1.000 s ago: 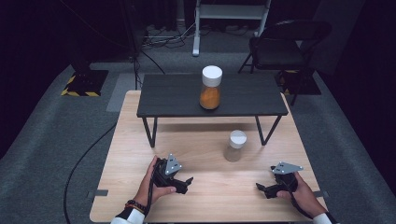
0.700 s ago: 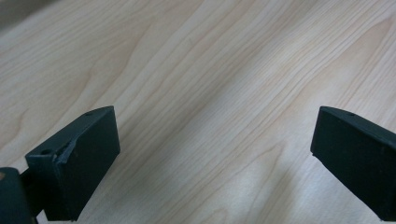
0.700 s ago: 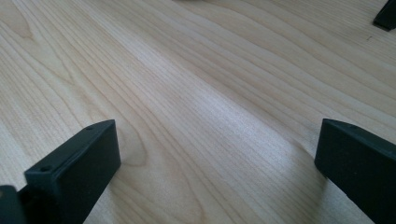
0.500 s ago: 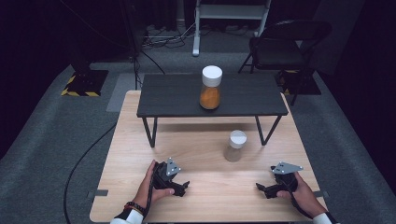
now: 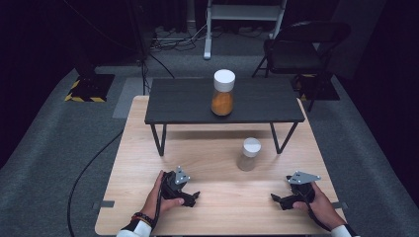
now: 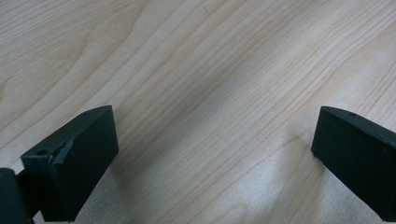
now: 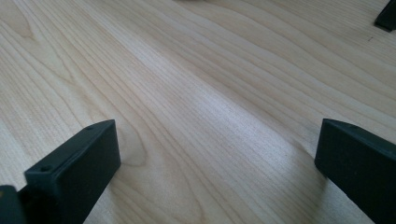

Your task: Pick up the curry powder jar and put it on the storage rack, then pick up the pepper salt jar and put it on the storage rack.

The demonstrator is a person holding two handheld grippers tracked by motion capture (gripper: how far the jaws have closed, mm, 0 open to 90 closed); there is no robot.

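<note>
A tall jar (image 5: pixel 223 94) with orange contents and a white lid stands upright on the black raised shelf (image 5: pixel 183 101). A smaller white-lidded jar (image 5: pixel 248 154) stands on the wooden table (image 5: pixel 217 148) in front of the shelf, right of centre. My left gripper (image 5: pixel 191 198) rests low near the table's front left, held in a hand. In the left gripper view its gripper (image 6: pixel 215 158) is open over bare wood. My right gripper (image 5: pixel 277 200) sits at the front right, and in the right gripper view it (image 7: pixel 217 168) is open with nothing between the jaws.
The shelf stands on thin black legs (image 5: pixel 159 139), with a gap beneath it. A dark foot (image 7: pixel 386 16) shows at the top right of the right gripper view. Beyond the table are a folding chair (image 5: pixel 301 44), a white stand (image 5: pixel 244 15) and floor cables.
My left gripper has sunk slightly toward the table's near edge. The right gripper and both jars have stayed put.
</note>
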